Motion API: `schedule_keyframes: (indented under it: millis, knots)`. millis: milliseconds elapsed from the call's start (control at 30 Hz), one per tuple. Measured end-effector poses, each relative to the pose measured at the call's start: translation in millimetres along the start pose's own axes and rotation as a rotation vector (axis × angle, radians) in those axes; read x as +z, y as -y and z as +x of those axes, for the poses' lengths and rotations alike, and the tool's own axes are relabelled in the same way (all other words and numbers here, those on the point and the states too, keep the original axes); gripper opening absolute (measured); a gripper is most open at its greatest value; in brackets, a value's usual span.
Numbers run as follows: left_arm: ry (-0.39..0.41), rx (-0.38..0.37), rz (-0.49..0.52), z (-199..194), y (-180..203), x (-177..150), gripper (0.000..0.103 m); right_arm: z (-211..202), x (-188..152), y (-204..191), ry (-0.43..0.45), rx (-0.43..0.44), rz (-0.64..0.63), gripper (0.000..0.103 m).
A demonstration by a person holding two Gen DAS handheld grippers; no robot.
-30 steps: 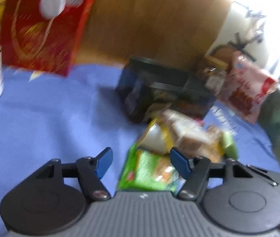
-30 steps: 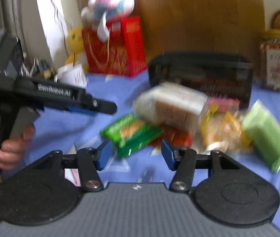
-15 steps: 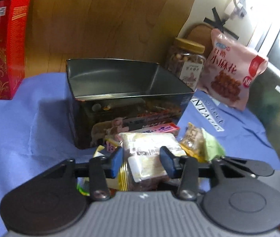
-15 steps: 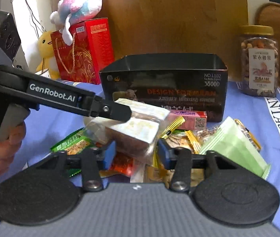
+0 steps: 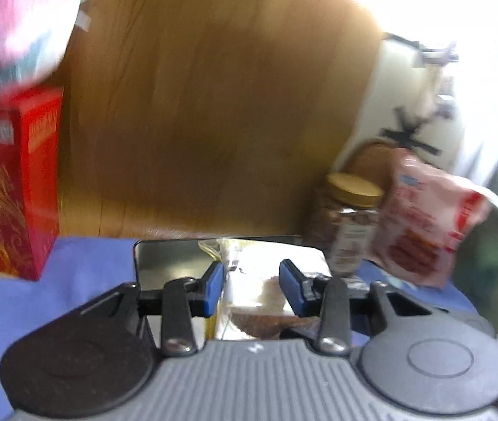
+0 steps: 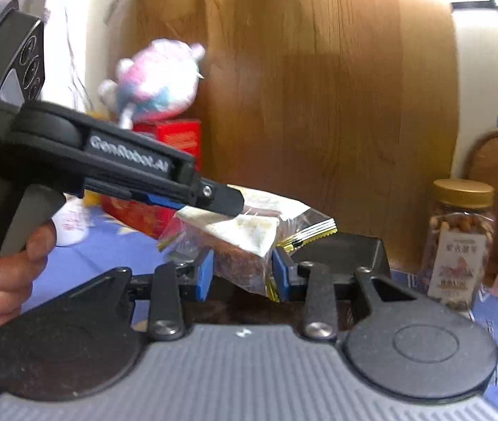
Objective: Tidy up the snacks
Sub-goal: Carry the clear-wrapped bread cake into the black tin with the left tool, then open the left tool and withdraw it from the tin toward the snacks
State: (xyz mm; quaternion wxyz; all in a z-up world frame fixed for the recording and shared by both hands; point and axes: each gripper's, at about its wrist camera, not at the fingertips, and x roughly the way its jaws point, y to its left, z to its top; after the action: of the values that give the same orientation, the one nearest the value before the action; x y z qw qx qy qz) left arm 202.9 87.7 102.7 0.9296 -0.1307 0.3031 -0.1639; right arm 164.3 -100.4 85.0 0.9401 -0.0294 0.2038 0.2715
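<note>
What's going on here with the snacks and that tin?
A person is sorting snacks with handheld tongs. Both the left tongs and the right tongs grip one clear-wrapped cake packet, held in the air above the dark tin box. A peanut jar and a red gift box stand nearby.

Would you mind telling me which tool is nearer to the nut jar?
Hard to tell. Both the left tool and right tool grip the cake packet, left of the jar.
</note>
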Motion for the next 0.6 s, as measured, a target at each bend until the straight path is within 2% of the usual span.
schedule_keyframes:
  millis: [100, 167, 267, 367, 467, 533, 600]
  knots:
    - [-0.062, 0.023, -0.075, 33.3, -17.8, 1.8, 0.036, 24.3, 5.2, 22.9, -0.045, 0.026, 0.066, 0.041]
    - [-0.076, 0.047, -0.084, 39.0, -22.5, -2.5, 0.038, 18.5, 6.3, 31.8, -0.018, 0.02, 0.091, 0.041]
    - [-0.006, 0.024, -0.075, 11.2, -29.4, -13.4, 0.042, -21.0, -1.4, 52.9, 0.072, 0.019, 0.156, 0.041]
    - [0.077, 0.007, -0.078, -30.1, -30.1, -31.4, 0.05, -57.5, -24.7, 87.8, 0.097, -0.067, 0.259, 0.041]
    - [0.091, 0.023, -0.058, -53.6, -29.4, -54.2, 0.057, -71.0, -62.8, 123.9, 0.038, -0.138, 0.416, 0.043]
    - [0.065, 0.067, -0.042, -54.9, -27.6, -69.0, 0.061, -65.9, -84.5, 136.4, -0.03, -0.144, 0.53, 0.043]
    - [0.025, 0.093, -0.04, -50.7, -27.7, -85.1, 0.062, -61.4, -98.6, 139.3, -0.052, -0.114, 0.597, 0.043]
